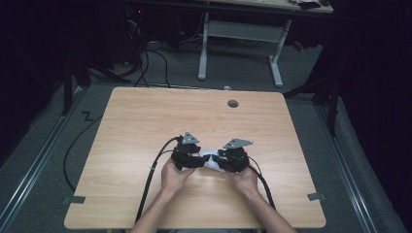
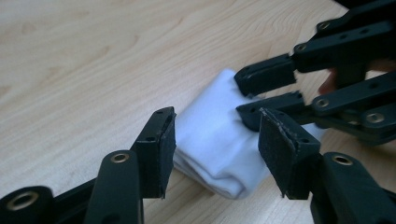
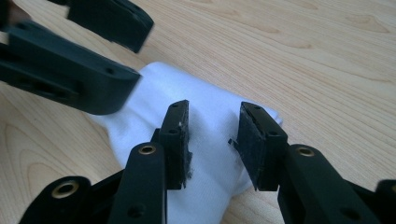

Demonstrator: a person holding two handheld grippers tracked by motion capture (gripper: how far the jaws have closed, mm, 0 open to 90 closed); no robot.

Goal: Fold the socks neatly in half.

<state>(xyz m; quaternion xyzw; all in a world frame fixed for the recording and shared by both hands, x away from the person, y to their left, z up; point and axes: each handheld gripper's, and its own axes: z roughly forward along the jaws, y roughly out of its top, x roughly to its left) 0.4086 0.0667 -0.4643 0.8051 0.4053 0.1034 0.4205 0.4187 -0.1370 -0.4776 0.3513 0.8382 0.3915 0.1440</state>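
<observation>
Jaws of the left gripper (image 2: 215, 140) stand apart, with the white cloth (image 2: 210, 135) lying between them, and the pads do not press it. Jaws of the right gripper (image 3: 212, 140) are apart too, over the same cloth. The cloth is a folded bundle on the wooden worktop (image 1: 145, 121), near the front edge, between the person's two hands.
</observation>
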